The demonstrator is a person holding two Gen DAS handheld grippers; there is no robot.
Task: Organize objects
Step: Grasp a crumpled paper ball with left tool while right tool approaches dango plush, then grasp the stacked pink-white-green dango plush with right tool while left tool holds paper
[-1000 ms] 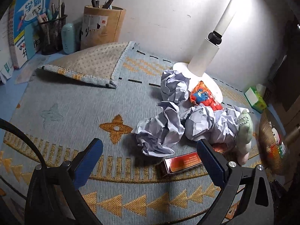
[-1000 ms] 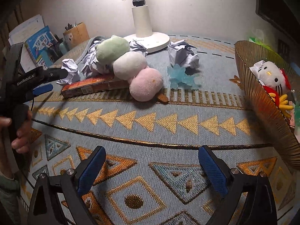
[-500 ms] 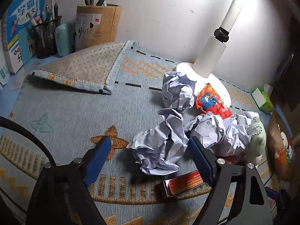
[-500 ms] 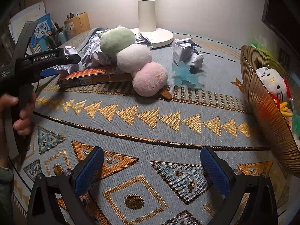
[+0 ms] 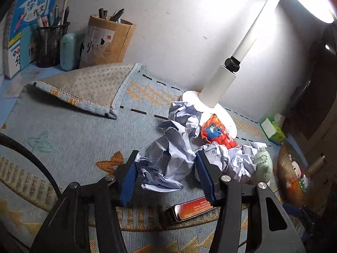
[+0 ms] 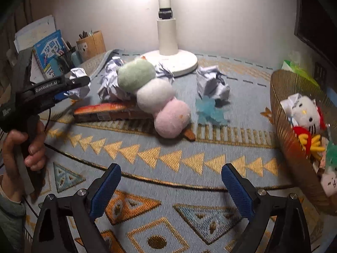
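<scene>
Left gripper (image 5: 166,171) is closing around a crumpled paper ball (image 5: 166,164), which sits between the blue pads (image 5: 127,181); both pads look to be against the paper, though firm pressure cannot be confirmed. In the right wrist view the same gripper (image 6: 69,84) is seen from the side, held by a hand (image 6: 31,145), with "GenRobot.AI" printed in white on its black body. Right gripper (image 6: 170,187) is held wide, its jaws closing slightly with nothing between them, above the patterned mat (image 6: 168,158). More paper (image 5: 229,158) lies just right of the held ball, touching a green plush (image 5: 263,166). A red box (image 5: 189,208) with small unreadable print lies on the mat nearer the camera. A red-and-blue packet (image 5: 217,132) rests on the lamp base (image 5: 229,122). At the back left a blue book (image 5: 31,12) showing the characters "学霸作文" stands beside a mesh pen cup (image 5: 50,42) and a tan holder (image 5: 109,40). In the right wrist view a three-ball plush skewer (image 6: 153,97) lies over the box, a blue star (image 6: 208,109) is just beside it, and a basket (image 6: 294,147) at the right holds a white cat plush (image 6: 305,113).
</scene>
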